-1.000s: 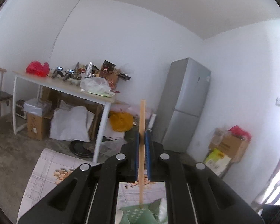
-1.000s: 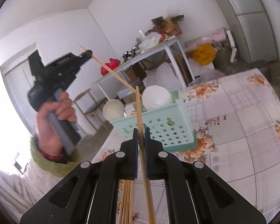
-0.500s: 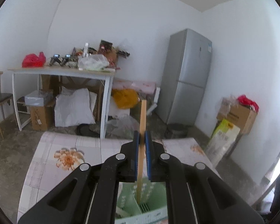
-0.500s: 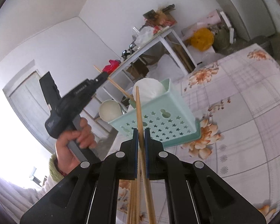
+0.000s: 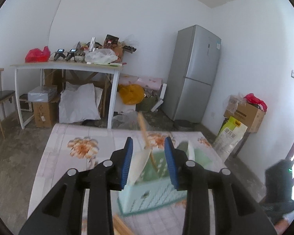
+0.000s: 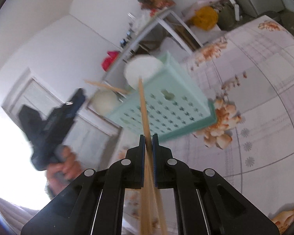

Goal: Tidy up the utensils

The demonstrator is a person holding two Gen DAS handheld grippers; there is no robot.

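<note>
A mint green perforated basket (image 5: 152, 192) (image 6: 166, 107) stands on the floral tablecloth (image 5: 78, 146). A wooden chopstick (image 5: 146, 137) leans inside it, free of my left gripper (image 5: 148, 146), which is open above the basket. White round utensils (image 5: 139, 164) (image 6: 142, 69) stand in the basket. My right gripper (image 6: 148, 137) is shut on a wooden chopstick (image 6: 143, 105) that points at the basket. More chopsticks (image 6: 152, 205) lie below it. The left gripper (image 6: 54, 121) shows in the right wrist view beside the basket.
A cluttered white table (image 5: 68, 66), a grey fridge (image 5: 194, 72), boxes (image 5: 247, 113) and a chair (image 5: 0, 96) stand beyond the tablecloth. Loose chopsticks (image 5: 121, 227) lie near the basket's front.
My left gripper has opened and let go of its chopstick, which now leans in the basket. The right gripper has tilted and moved closer to the basket, still holding its chopstick.
</note>
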